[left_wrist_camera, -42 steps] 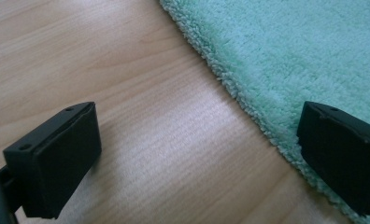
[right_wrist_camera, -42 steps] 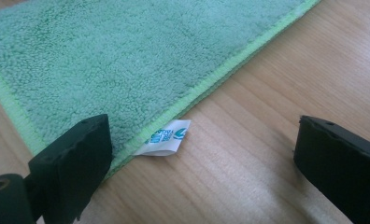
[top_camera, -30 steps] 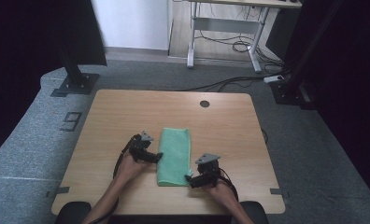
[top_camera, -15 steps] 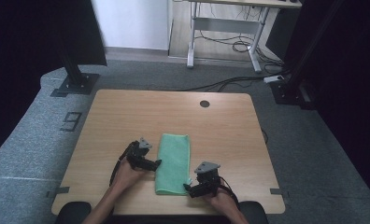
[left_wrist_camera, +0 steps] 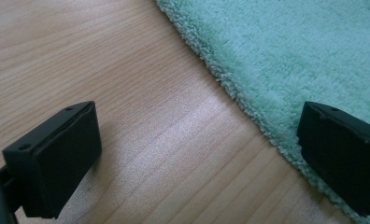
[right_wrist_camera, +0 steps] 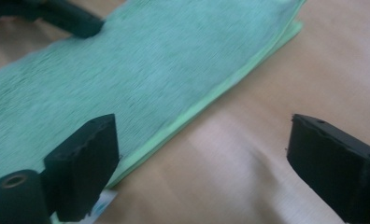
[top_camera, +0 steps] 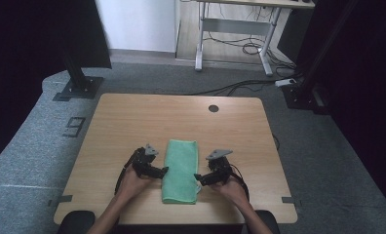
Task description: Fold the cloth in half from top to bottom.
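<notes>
A folded green towel (top_camera: pixel 181 170) lies flat on the wooden table (top_camera: pixel 181 117), lengthwise toward me. My left gripper (top_camera: pixel 163 170) sits at its left edge, open, one jaw over bare wood and the other over the towel's fringe (left_wrist_camera: pixel 304 51). At the right edge my right gripper (top_camera: pixel 197 178) is open. Its jaws have just been closing a little, astride the towel's layered edge (right_wrist_camera: pixel 127 70) without pressing it. The left gripper's jaw tip (right_wrist_camera: pixel 75 21) rests on the towel's far side in the right gripper view.
A round cable hole (top_camera: pixel 213 108) sits near the table's far edge. Black stand feet (top_camera: pixel 76 87) and a white desk frame (top_camera: pixel 235 29) with cables stand on the grey carpet beyond. Bare wood lies on both sides of the towel.
The towel has slid a little toward the near edge, with both grippers beside it. The right gripper dipped toward me, then came back up and away from the edge.
</notes>
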`<state>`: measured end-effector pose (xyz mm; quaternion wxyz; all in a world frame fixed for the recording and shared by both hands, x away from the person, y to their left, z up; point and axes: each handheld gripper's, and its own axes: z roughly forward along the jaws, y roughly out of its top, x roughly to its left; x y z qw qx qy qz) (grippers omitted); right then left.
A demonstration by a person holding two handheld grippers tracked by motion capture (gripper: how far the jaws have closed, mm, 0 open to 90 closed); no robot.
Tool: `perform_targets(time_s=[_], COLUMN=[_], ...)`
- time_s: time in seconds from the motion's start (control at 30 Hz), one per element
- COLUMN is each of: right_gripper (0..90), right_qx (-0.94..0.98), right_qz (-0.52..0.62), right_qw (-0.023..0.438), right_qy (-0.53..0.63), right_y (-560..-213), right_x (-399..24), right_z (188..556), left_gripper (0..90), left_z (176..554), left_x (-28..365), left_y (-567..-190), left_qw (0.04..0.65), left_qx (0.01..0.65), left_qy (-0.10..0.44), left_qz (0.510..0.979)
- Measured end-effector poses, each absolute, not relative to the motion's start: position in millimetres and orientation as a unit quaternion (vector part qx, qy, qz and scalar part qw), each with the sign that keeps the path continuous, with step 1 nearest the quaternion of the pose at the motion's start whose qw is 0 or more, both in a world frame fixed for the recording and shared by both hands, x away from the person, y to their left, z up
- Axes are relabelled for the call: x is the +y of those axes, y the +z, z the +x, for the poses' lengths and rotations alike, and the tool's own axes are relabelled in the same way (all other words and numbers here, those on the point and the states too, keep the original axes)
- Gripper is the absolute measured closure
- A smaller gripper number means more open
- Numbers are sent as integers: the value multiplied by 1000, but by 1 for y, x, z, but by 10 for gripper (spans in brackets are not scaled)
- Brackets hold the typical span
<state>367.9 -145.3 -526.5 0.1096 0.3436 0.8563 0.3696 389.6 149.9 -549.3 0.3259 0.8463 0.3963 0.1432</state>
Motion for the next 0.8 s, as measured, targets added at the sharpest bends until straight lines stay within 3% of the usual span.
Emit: perform_targets(time_s=[0.47,0.8], right_gripper=[283,445], right_qx=[845,851], right_qz=[374,369], right_qw=[122,106], right_qy=[362,358], right_y=[-517,-517], right_x=[-144,-128], right_z=[438,472], left_gripper=[2,1], left_z=[389,389], left_x=[150,150], left_y=[-549,-549], left_qw=[326,325], left_qx=[397,397], left_qy=[144,144], left_qz=[846,846])
